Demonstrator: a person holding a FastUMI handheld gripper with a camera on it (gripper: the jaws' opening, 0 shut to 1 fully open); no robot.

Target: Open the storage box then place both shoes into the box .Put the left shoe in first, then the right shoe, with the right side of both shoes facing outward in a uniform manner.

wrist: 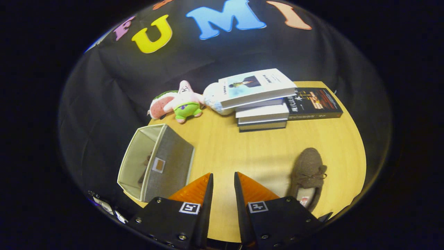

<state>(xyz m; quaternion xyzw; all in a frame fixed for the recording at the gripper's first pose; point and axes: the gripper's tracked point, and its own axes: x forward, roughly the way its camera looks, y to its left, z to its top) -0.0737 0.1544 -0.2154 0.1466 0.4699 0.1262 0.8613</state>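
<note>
Gripper [223, 180] hovering over table [242, 152], fingers slightly parted, gripping nothing. Box [156, 163] sitting open lower left; shoe [308, 173] lying lower right; books [260, 104] and plush toys [180, 102] crowding upper centre.

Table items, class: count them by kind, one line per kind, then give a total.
Books: 5
Soft toys: 3
Storage box: 1
Shoe on the table: 1
Total: 10
Gripper fingers slightly apart, holding nothing.
</note>
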